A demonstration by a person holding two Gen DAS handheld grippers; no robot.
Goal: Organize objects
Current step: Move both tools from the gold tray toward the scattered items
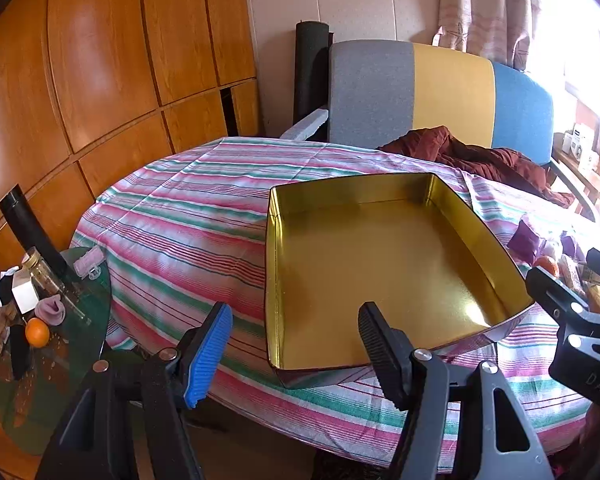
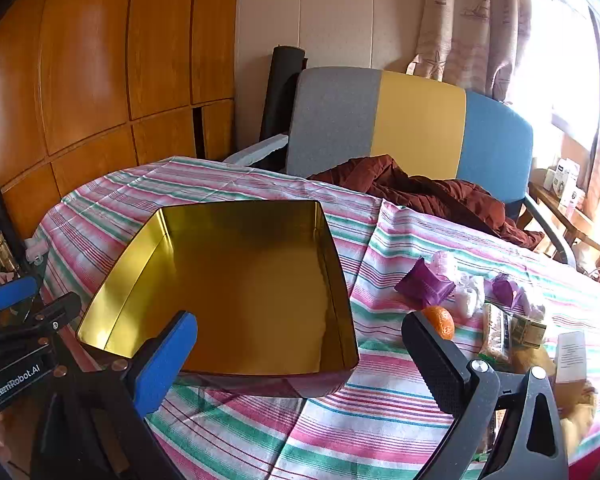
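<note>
Daylight blown out at right window (image 2: 560,60), fisheye-curved edges, sharp focus

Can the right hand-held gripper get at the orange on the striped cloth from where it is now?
Probably yes. The right hand-held gripper is open and empty, and the orange lies just beyond its black finger with nothing between. Wrapped snacks crowd its far side.

Two markings could be read. The white lettering "GenRobot.AI" was printed on the black body of the left gripper (image 2: 12,296), seen to the left of the gold tin (image 2: 236,288) in the right wrist view. The pale letters "DAS" were stamped on the dark body of the right gripper (image 1: 580,292), seen to the right of the tin (image 1: 380,272) in the left wrist view. Print on a white card (image 2: 571,356), right of the tin, was too small to be read.
</note>
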